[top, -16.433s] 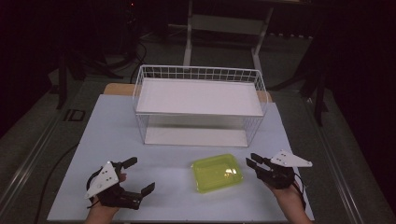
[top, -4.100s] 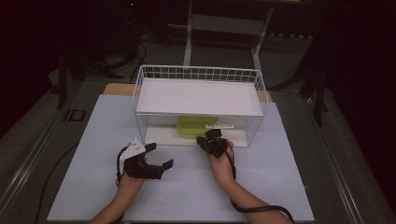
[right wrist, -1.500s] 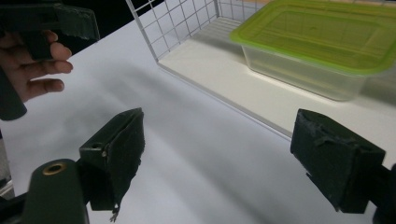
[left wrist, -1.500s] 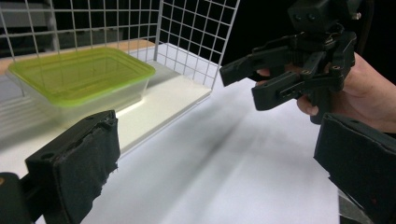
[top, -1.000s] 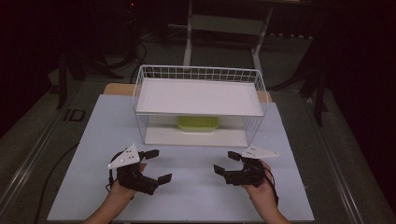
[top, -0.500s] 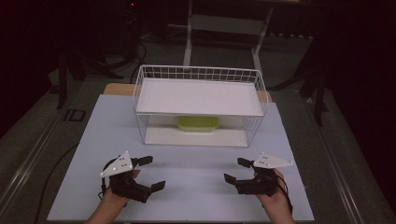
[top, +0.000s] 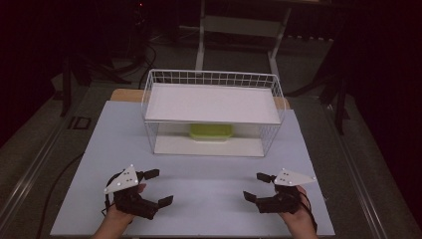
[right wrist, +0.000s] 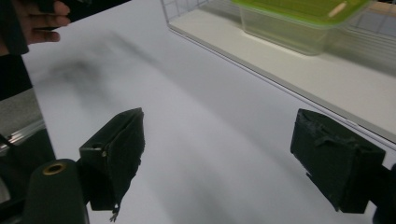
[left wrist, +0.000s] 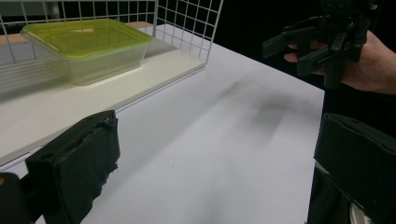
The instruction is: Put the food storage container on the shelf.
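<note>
Green-lidded clear plastic container (top: 211,132) on the lower shelf of a white wire rack (top: 211,113), under the rack's upper white board, toward the back and about centred. Rack at the far middle of the white table (top: 199,169). Left gripper (top: 155,187) low over the near left of the table, held in the person's left hand (top: 124,211), jaws spread wide, nothing between them; grey three-cornered plate on top. Right gripper (top: 257,186) low over the near right, held in the right hand (top: 293,206), jaws likewise apart and empty. Both grippers well apart from the rack and from each other, pointing inward across bare tabletop. From the left gripper view: container (left wrist: 86,49) up left behind wire mesh, lid seated flat, translucent walls, resting on the shelf board; right gripper (left wrist: 299,49) farther off at upper right. From the right gripper view: container (right wrist: 299,23) at top right on the shelf board, a pale mark on its lid; black padded jaws wide, only white table between. Floor around the table dark, with cables and stand legs beyond the rack.
</note>
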`<state>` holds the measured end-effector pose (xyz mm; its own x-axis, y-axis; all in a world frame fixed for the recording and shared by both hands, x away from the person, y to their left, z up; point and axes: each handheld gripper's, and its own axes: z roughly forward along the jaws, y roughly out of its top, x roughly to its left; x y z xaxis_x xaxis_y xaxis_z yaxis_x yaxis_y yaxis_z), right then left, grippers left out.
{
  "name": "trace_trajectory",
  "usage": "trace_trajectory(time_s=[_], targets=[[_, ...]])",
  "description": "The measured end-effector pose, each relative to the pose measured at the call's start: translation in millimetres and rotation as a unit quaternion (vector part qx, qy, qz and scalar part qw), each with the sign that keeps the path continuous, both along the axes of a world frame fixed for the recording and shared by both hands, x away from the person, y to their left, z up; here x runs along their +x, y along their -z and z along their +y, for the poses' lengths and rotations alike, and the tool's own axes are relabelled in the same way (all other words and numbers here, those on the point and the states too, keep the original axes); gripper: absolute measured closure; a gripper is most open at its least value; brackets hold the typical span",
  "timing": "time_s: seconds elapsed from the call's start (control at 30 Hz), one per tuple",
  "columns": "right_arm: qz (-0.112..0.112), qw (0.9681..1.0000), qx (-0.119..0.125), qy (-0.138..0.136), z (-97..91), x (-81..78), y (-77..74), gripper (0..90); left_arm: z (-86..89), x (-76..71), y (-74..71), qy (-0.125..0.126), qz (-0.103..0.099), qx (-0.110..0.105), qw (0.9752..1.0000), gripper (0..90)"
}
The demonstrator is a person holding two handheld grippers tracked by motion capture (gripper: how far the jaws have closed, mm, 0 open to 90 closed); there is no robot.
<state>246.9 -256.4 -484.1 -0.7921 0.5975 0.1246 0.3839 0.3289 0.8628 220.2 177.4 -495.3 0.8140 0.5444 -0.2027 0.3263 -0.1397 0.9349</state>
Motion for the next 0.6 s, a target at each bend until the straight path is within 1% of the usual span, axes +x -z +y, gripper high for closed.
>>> trace_trajectory(time_s=[0.1, 0.17, 0.37, 0.43, 0.47, 0.5, 0.6], targets=[[0.002, 1.0, 0.004, 0.005, -4.9, 1.5, 4.9, 17.6, 0.1, 0.4, 1.7, -0.001, -0.003, 0.003, 1.0, 0.9], [0.005, 0.9999, 0.012, 0.006, -7.5, 3.2, 8.3, 17.5, 0.6, 1.8, 4.9, -0.005, -0.004, 0.004, 1.0, 0.9], [0.001, 0.9998, 0.018, -0.004, -11.1, 7.4, 15.9, 17.5, 1.2, 4.0, 9.1, -0.008, -0.008, 0.007, 0.9999, 0.9], [-0.002, 0.9999, 0.014, -0.007, -11.5, 9.6, 18.5, 17.5, 1.3, 4.4, 9.6, -0.01, -0.01, 0.005, 0.9999, 0.9], [-0.001, 0.9999, 0.014, -0.006, -11.4, 10.2, 19.7, 17.5, 1.4, 5.2, 10.7, -0.011, -0.008, 0.002, 0.9999, 0.9], [-0.003, 0.9999, 0.009, -0.004, -11.4, 10.8, 20.7, 17.5, 1.3, 5.5, 11.5, -0.011, -0.008, 0.002, 0.9999, 0.9], [-0.003, 1.0, 0.006, -0.006, -10.6, 11.5, 23.1, 17.5, -0.5, 6.1, 13.9, -0.01, -0.005, 0.002, 0.9999, 0.9]])
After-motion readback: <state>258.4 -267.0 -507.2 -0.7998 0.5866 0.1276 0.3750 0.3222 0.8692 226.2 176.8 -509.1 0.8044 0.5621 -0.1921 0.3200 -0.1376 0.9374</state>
